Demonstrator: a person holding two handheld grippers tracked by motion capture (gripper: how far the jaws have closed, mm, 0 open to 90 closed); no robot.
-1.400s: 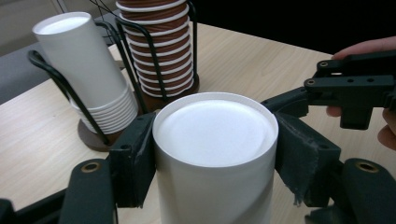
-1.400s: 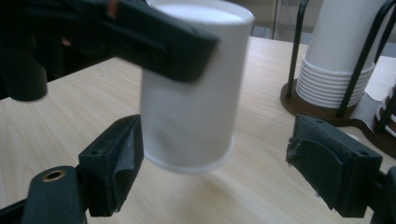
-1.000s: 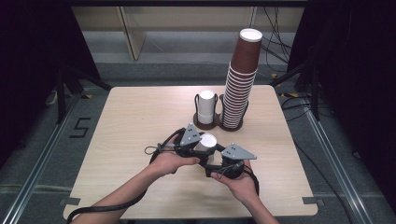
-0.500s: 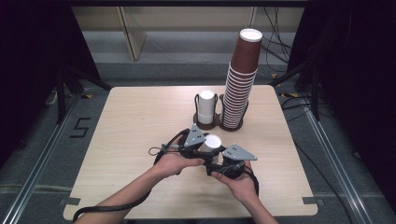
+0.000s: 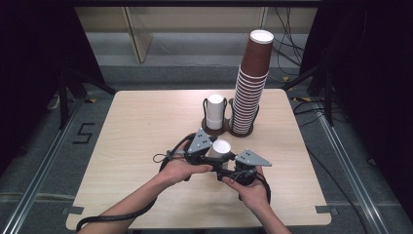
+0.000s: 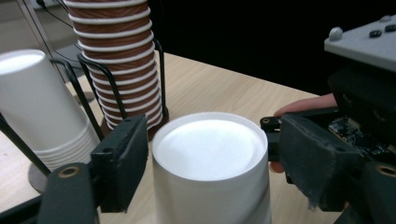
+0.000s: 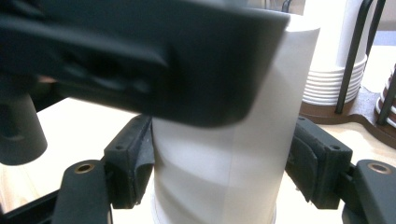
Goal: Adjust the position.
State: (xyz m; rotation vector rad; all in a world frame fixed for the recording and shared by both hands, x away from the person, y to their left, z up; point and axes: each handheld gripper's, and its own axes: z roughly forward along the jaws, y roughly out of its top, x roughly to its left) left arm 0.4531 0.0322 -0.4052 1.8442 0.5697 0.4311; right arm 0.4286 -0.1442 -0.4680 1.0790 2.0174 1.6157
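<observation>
Both pairs of jaws sit around one white paper cup (image 5: 220, 148), near the front of the wooden table (image 5: 146, 126) where the person's two hands meet. On the right gripper (image 7: 219, 186), the black pads press against the cup's lower wall on either side, and they have just been closing in on it; the paper between them shows a slight crease, so this one grasps the cup. On the left gripper (image 6: 205, 158), the jaws have just been opening: they flank the cup close under its top, the one pad nearly at the wall, the other standing a little off it with a sliver of gap, so I read this grip as let go.

Seen from the left gripper view, the cup stands upside down, its flat white bottom facing up with a thin raised edge around it, its side plain and unprinted. Beyond the jaws, farther across the table, a dark wire holder (image 5: 229, 127) keeps a short stack of white cups (image 5: 215, 111) and, just beside it, a tall stack of brown cups (image 5: 251, 83) with white rims.
</observation>
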